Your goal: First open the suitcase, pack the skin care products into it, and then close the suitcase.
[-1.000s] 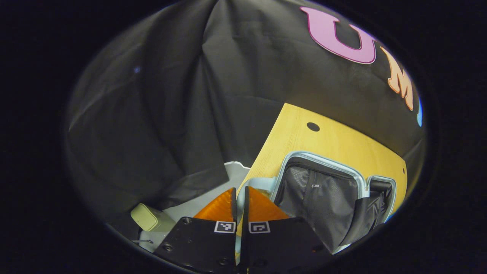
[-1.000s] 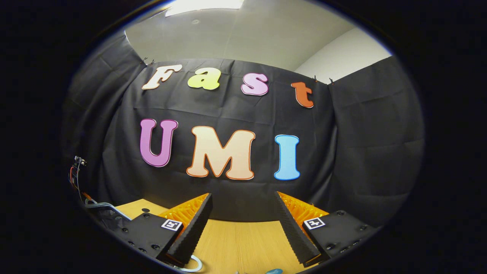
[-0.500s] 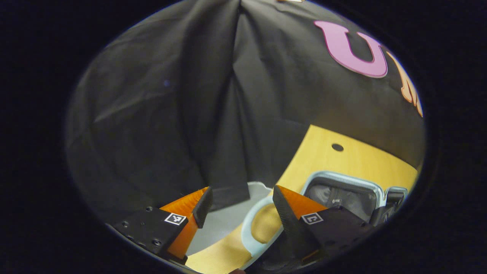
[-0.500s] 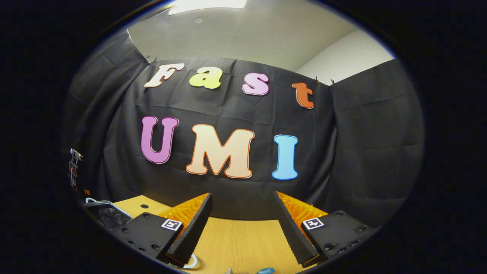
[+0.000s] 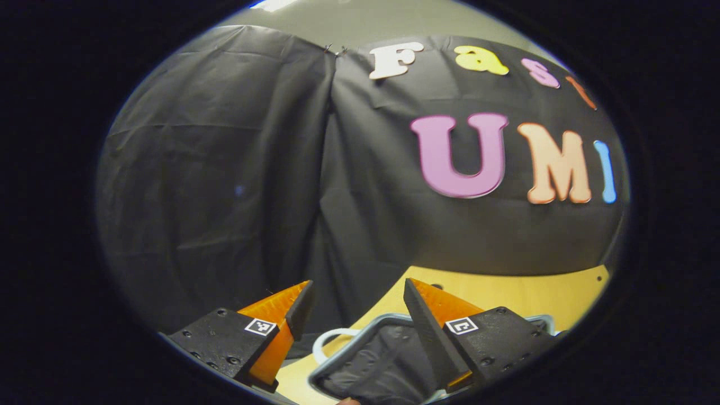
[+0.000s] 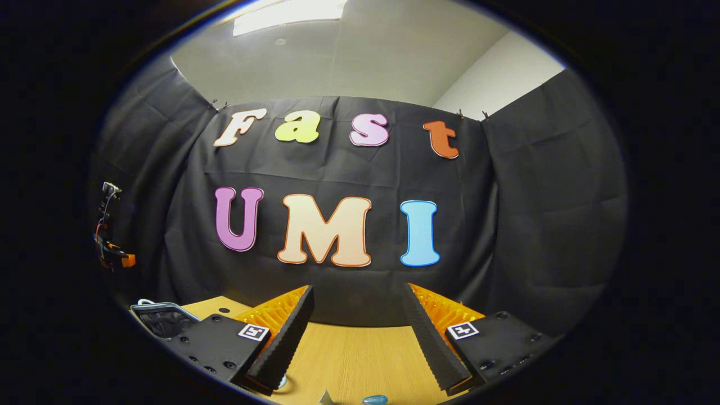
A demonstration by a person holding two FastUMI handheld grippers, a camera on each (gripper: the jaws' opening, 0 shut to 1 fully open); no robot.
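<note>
My left gripper [image 5: 355,306] hangs above the near end of the suitcase [image 5: 371,360], fingers apart and holding nothing. My right gripper [image 6: 357,309] is raised over the wooden table [image 6: 349,354], fingers spread too, nothing between them.

The suitcase already lies open on the table: in the left gripper view I look down past my fingers into one half of it, with a pale rim around a dark fabric lining, and a pale loop [image 5: 329,343] sticking out from its near corner, probably the carry handle. In the right gripper view a corner of the same case [image 6: 160,318] shows at the far left of the tabletop, well apart from my right fingers.

So I judge the opening step done and the packing step in hand. I see no product inside the part of the lining that shows, though most of the case is hidden from me.

At the bottom edge of the right gripper view, just below my fingers, sit a small blue item [image 6: 374,399] and a pale one [image 6: 325,397]; they are too cropped to name, perhaps skin care products. The next move calls for tipping my right gripper down, straddling one of them, closing gently, then carrying it leftward into the lining.
</note>
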